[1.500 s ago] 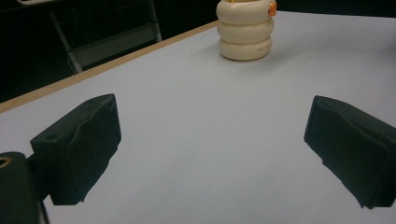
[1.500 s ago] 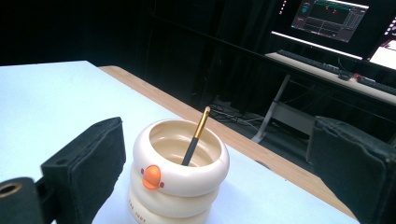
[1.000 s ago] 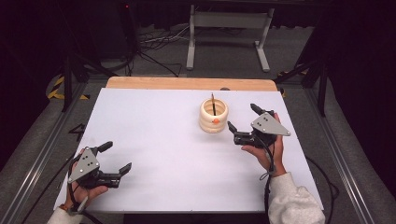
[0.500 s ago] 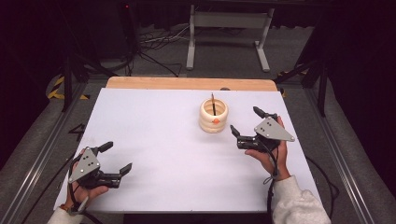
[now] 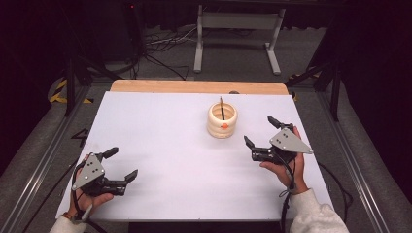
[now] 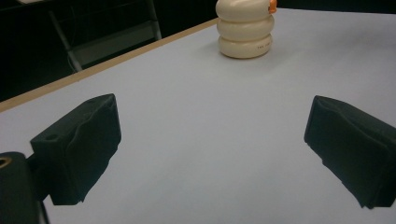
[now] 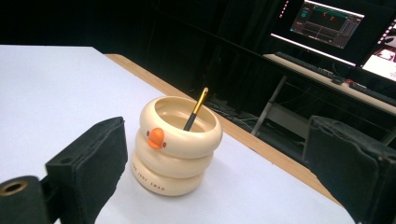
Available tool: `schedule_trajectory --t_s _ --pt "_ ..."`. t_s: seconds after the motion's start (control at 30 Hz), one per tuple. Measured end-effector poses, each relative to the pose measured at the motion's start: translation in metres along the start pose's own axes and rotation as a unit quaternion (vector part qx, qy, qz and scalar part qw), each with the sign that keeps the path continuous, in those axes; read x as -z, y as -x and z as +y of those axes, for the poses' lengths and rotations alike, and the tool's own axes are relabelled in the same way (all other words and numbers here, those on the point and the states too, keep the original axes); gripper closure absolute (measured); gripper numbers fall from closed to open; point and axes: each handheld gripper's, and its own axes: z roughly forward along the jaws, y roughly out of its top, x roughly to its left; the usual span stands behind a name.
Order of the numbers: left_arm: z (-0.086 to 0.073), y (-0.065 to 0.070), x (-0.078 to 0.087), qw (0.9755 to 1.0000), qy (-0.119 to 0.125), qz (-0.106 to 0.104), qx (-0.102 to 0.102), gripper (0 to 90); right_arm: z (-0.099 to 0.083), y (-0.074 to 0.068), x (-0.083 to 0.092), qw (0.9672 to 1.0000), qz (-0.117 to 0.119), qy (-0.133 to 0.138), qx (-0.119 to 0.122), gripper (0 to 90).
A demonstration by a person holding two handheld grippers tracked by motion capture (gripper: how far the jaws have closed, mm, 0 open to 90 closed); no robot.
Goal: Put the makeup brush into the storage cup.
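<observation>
Cream ribbed cup (image 5: 222, 121) with a small orange beak stood upright on the white table (image 5: 165, 126), toward twelve o'clock and slightly right of centre, holding a dark pen with a gold tip (image 5: 221, 108) that leaned against its inner wall. Right gripper (image 5: 257, 132), held in the person's right hand (image 5: 286, 165), hovered at about four o'clock from the cup, near it but apart, jaws spread wide. Left gripper (image 5: 121, 163) sat at about eight o'clock, well apart, jaws likewise spread and empty.

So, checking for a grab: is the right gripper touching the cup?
Apart. The high view shows white table between the right gripper and the cup.
</observation>
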Motion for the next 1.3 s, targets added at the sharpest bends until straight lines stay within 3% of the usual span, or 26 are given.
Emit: schedule_trajectory --t_s 0.37,0.97,1.3 --pt "0.001 0.000 0.001 1.0000 -0.002 0.001 -0.002 4.5 -0.007 -0.003 0.012 1.0000 0.008 -0.006 0.001 7.1" --pt "0.001 0.003 0.000 1.0000 -0.003 -0.002 -0.008 4.5 -0.020 -0.005 0.030 0.9997 0.000 -0.020 0.014 7.0" --pt "0.001 0.004 0.000 0.9999 -0.006 -0.003 -0.010 4.5 -0.033 -0.003 0.034 0.9992 0.011 -0.034 0.016 6.6"
